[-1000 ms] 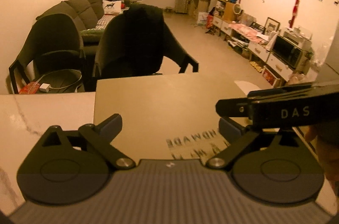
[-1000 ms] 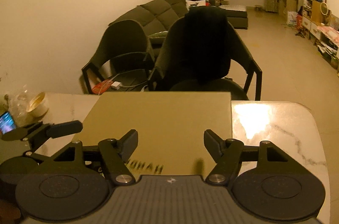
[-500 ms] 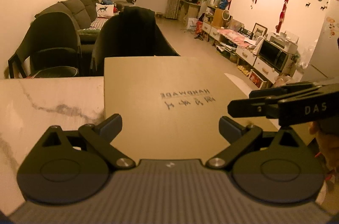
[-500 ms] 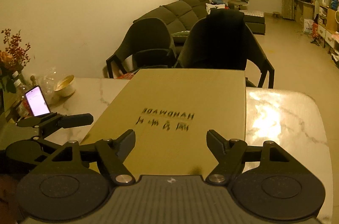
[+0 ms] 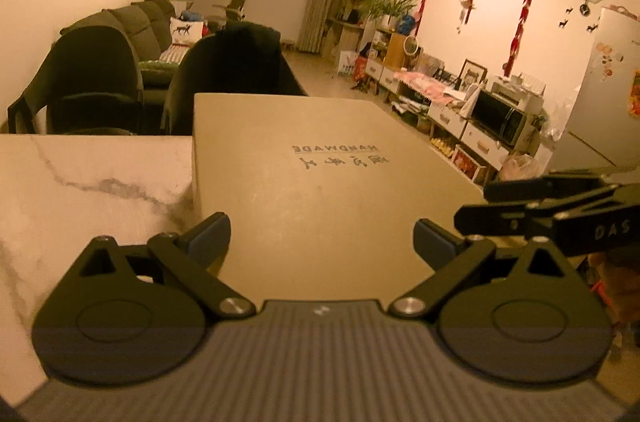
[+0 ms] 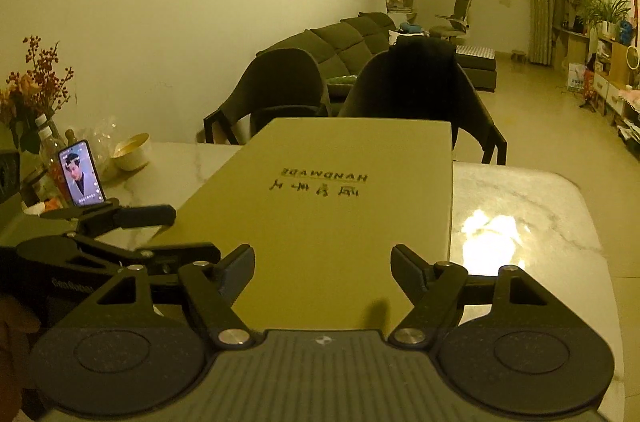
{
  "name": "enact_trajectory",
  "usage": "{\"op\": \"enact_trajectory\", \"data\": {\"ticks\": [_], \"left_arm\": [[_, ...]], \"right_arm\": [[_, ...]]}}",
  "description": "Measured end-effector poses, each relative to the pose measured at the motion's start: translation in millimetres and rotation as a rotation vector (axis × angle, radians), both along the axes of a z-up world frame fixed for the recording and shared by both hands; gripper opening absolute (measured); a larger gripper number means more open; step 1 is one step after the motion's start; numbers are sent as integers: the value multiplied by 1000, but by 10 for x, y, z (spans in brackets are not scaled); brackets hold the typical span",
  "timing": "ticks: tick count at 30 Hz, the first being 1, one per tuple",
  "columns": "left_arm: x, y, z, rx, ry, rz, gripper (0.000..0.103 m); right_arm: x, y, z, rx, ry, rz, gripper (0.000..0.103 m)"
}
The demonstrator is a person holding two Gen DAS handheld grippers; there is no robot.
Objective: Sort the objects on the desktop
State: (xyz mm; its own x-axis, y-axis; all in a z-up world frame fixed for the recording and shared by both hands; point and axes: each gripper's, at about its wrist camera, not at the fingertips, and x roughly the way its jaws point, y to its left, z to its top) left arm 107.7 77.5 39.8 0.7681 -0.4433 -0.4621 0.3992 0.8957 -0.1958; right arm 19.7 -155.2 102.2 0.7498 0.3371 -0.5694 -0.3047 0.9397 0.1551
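A large flat tan box (image 5: 320,190) (image 6: 340,206), printed with dark lettering that reads upside down from here, lies on the marble table (image 5: 80,182) (image 6: 520,222). My left gripper (image 5: 322,242) stands open over the box's near edge, nothing pinched between its fingers. My right gripper (image 6: 324,270) is open too, above the near part of the box lid, its pads clear of the box. The right gripper (image 5: 478,206) shows at the right edge of the left wrist view. At the left of the right wrist view is the left gripper (image 6: 188,232).
A lit phone (image 6: 82,174) stands propped at the table's left, beside a pale bowl (image 6: 132,150) and a vase of flowers (image 6: 36,90). Two dark chairs (image 6: 416,82) (image 5: 96,74) stand against the table's far edge. Bare marble lies on both sides of the box.
Both grippers have drawn back from the box, so more of its lid and the lettering now shows ahead of the fingers. The right gripper's jaws have spread slightly.
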Motion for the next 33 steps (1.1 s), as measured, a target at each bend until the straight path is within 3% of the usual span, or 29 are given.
{"op": "enact_trajectory", "data": {"ticks": [5, 13, 17, 19, 22, 25, 28, 33], "left_arm": [[-64, -43, -43, 42, -45, -14, 100], [-207, -67, -123, 82, -130, -30, 100], [-274, 42, -133, 7, -166, -8, 103], [-357, 132, -135, -30, -201, 18, 103], [-495, 220, -142, -22, -255, 48, 103], [-617, 263, -182, 25, -290, 48, 103], [-697, 285, -265, 63, -295, 28, 103], [-685, 272, -404, 82, -231, 5, 103]], "right_arm": [[-19, 2, -115, 9, 10, -1, 78], [-107, 125, -212, -71, -66, 9, 82], [-160, 126, -226, -56, -97, 8, 81], [-202, 93, -216, -25, -116, 5, 87], [-374, -21, -173, -2, -200, -25, 100], [-495, -141, -231, -9, -227, -60, 100], [-574, -258, -331, -5, -219, -77, 100], [-613, -380, -601, 28, -148, -90, 100]]}}
